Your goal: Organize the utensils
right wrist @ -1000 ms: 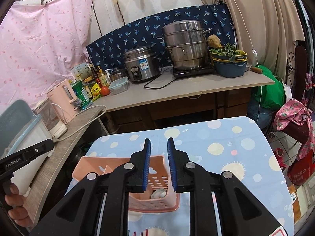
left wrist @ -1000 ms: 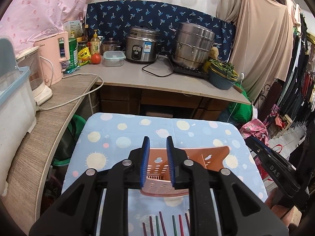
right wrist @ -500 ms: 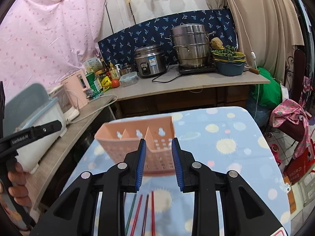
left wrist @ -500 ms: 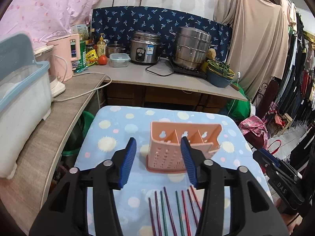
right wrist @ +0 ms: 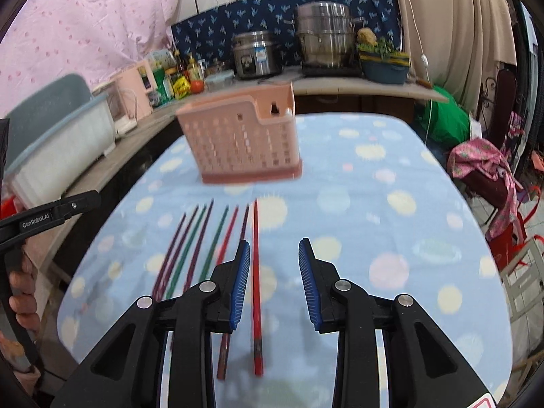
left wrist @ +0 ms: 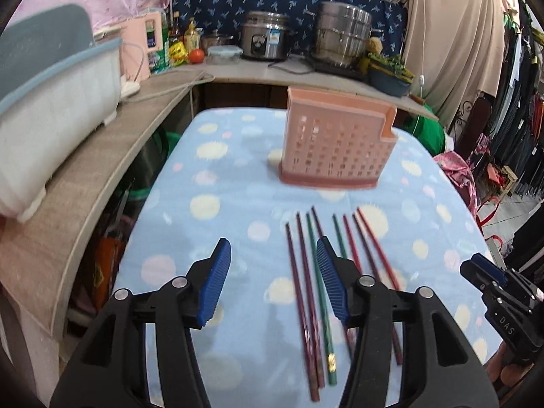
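A pink perforated utensil holder [left wrist: 336,142] [right wrist: 241,139] stands upright on the blue dotted tablecloth [left wrist: 221,204] [right wrist: 374,221]. In front of it several chopsticks [left wrist: 312,272] [right wrist: 190,248] in red, green and dark purple lie side by side. My left gripper [left wrist: 272,248] hovers above their left side with its jaws opening and grips nothing. My right gripper [right wrist: 274,248] hovers over the rightmost red chopstick [right wrist: 255,272], jaws also opening, pads clear of it. Each gripper shows at the edge of the other's view: the right gripper body [left wrist: 493,282], the left gripper body [right wrist: 51,214].
A wooden counter runs along the left with a white and blue bin [left wrist: 51,119]. The back counter holds a rice cooker [left wrist: 265,37], a steel steamer pot [left wrist: 343,34], bottles and a bowl of greens. Clothes and bags hang to the right of the table.
Both grippers have drawn back and down from the pink holder toward the near edge. Their jaws have widened. The holder now stands alone and the chopsticks have come into full view.
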{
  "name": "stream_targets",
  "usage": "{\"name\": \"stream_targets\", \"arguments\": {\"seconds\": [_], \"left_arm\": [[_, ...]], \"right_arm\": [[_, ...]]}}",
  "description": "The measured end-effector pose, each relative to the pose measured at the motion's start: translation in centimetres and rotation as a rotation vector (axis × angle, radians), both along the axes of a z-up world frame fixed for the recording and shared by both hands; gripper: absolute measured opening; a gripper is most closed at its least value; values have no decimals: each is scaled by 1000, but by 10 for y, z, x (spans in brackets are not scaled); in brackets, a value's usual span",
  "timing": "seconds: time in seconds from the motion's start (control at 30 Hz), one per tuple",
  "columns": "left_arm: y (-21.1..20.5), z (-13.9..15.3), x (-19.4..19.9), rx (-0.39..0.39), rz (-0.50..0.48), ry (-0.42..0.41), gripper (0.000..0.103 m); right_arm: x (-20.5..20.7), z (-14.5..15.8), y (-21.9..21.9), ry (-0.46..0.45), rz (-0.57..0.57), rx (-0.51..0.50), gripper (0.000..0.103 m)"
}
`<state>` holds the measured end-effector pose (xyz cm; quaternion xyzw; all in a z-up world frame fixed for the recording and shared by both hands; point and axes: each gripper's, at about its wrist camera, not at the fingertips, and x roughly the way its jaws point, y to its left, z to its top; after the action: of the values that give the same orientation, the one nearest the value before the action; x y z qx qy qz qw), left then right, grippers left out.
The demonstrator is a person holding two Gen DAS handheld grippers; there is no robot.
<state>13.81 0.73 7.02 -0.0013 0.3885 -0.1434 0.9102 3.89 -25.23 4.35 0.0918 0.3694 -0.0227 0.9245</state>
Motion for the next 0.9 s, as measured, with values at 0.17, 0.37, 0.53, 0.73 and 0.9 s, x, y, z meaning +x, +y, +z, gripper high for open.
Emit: {"name": "stream_targets", "arguments": {"seconds": [0.17, 0.37, 0.53, 0.73, 0.9], "left_arm": [[4, -32, -22, 27, 12, 58, 50], [-2, -55, -47, 84, -8, 62, 50], [-6, -63, -64, 78, -38, 69, 62], [-13, -79, -80, 94, -77, 105, 62], [-20, -97, -88, 127, -92, 137, 62]], "right_arm": [[-19, -33, 8, 73, -5, 26, 30], [-26, -53, 17, 106, -7, 45, 30], [-27, -61, 21, 117, -6, 40, 30], [-26, -65, 22, 126, -5, 43, 30], [-25, -67, 24, 133, -4, 45, 30]]}}
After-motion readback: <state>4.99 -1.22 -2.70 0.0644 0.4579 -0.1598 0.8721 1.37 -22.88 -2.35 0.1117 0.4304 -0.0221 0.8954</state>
